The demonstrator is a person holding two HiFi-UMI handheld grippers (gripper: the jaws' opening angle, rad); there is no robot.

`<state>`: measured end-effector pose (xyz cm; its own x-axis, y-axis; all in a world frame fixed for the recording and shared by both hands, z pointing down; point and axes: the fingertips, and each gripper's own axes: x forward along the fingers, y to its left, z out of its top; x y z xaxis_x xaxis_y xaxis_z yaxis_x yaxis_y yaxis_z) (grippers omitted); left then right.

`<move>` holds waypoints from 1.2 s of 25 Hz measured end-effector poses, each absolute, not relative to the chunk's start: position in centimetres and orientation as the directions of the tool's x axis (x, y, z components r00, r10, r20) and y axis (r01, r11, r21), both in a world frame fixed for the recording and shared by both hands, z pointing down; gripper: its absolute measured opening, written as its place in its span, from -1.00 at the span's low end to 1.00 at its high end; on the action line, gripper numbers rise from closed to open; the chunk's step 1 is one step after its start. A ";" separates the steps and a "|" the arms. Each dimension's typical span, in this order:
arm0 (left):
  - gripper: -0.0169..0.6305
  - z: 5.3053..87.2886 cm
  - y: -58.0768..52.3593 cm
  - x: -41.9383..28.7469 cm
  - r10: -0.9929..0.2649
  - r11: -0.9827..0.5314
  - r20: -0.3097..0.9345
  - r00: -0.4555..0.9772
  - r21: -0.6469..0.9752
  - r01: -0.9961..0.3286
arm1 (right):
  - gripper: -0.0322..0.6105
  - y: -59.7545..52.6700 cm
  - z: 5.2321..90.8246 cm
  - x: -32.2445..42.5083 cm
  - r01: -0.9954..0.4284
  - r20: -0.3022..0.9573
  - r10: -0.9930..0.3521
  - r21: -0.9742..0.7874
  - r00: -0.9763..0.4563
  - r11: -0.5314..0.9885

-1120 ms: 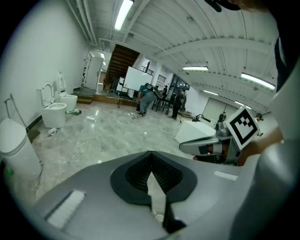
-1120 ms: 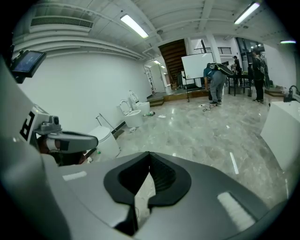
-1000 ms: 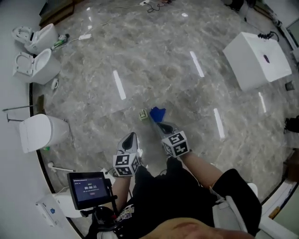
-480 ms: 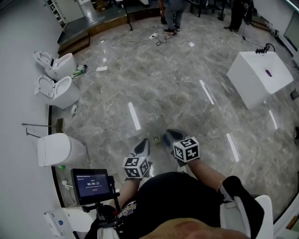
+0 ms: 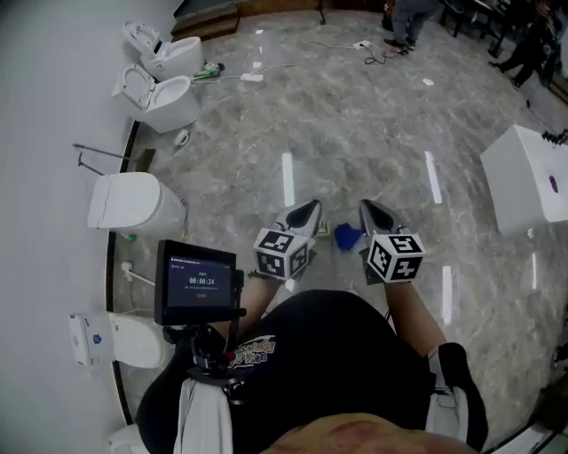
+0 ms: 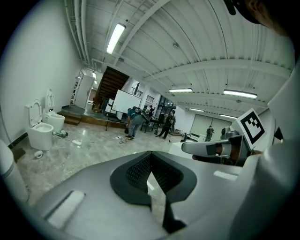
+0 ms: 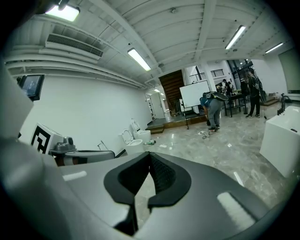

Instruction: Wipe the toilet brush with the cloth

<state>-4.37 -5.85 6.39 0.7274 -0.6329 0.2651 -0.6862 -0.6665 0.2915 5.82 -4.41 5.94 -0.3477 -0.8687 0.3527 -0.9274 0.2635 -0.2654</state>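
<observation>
The left claw (image 5: pixel 306 209) and right claw (image 5: pixel 367 209) are both squeezed together, holding nothing. The blue cloth (image 5: pixel 348 236) lies on the floor (image 5: pixel 355 133), so nothing may get wiped.

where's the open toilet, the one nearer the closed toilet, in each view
head view: the open toilet is upper left, against the wall, below the other open one.
left gripper view: far left, on the floor by the wall.
right gripper view: just left of centre, at mid-height.
shared landmark: the person by the floor cable, top right of centre, at centre and upper right.
</observation>
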 end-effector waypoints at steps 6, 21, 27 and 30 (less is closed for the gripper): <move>-0.92 5.5 -4.8 -2.8 -0.602 -0.708 0.241 0.761 0.279 -0.648 | -0.89 -4.3 4.0 4.8 -0.925 0.284 -0.903 -0.301 -0.321 0.234; -0.91 6.0 -4.3 -3.0 -0.637 -0.668 0.240 0.733 0.302 -0.680 | -0.89 -4.2 5.5 4.3 -0.899 0.295 -0.880 -0.350 -0.373 0.264; -0.91 5.9 -5.1 -3.3 -0.647 -0.666 0.231 0.726 0.290 -0.687 | -0.89 -4.7 5.3 3.8 -0.899 0.278 -0.881 -0.332 -0.382 0.285; -0.91 5.9 -5.1 -3.2 -0.645 -0.676 0.232 0.728 0.270 -0.685 | -0.89 -4.8 5.6 3.4 -0.896 0.280 -0.876 -0.334 -0.391 0.293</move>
<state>-3.22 -5.08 5.91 0.7280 -0.6453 0.2316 -0.6853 -0.6764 0.2698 3.43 -4.76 5.56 -0.3915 -0.8765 0.2802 -0.8958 0.2934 -0.3338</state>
